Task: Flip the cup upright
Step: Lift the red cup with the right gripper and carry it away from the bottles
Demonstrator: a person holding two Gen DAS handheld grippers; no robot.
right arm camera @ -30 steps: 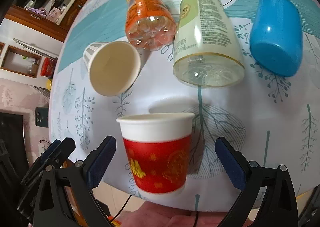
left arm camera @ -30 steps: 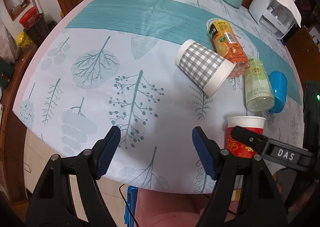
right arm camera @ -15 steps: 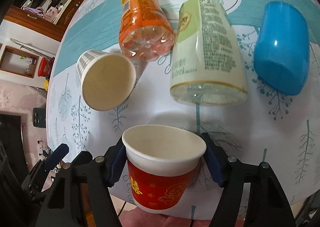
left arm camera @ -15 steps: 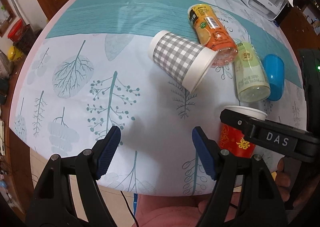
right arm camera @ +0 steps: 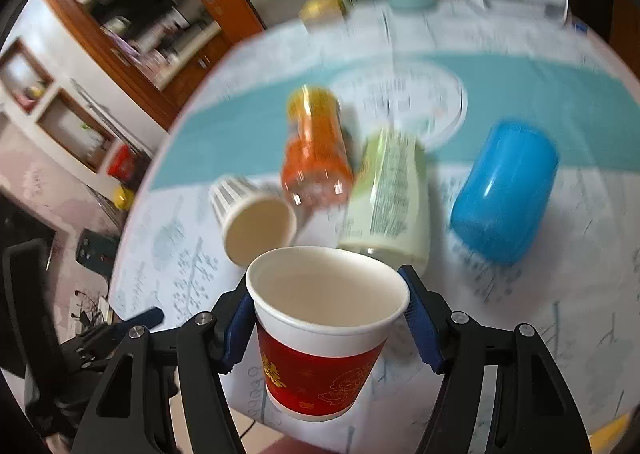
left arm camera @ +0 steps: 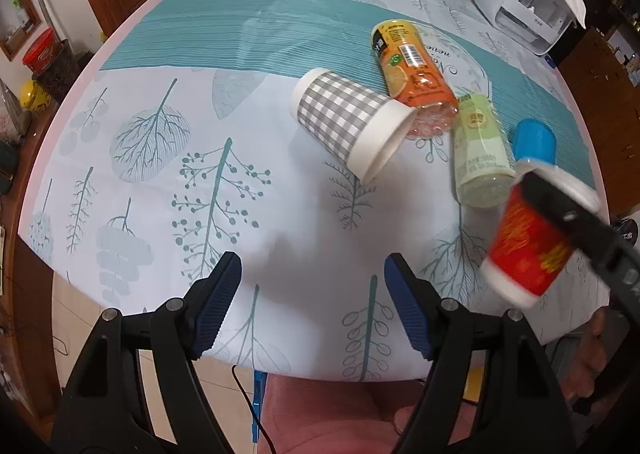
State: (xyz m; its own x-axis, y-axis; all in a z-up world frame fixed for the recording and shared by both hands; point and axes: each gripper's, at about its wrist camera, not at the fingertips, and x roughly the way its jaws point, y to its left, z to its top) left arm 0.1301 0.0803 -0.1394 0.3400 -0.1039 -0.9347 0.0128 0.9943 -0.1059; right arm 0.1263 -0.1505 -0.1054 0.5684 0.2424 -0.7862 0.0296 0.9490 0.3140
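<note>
We grip the red paper cup (right arm camera: 320,334) in our right tongs (right arm camera: 326,328), lifted beside the green bottle (right arm camera: 386,198); left tongs (left arm camera: 312,306) gape empty. Next, we judge: set it upright on the tabletop (left arm camera: 160,182).

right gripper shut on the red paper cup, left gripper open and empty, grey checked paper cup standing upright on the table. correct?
Not quite: in the left wrist view the grey checked paper cup lies on its side. The right gripper does clamp the red paper cup; the left gripper is open, empty.
</note>
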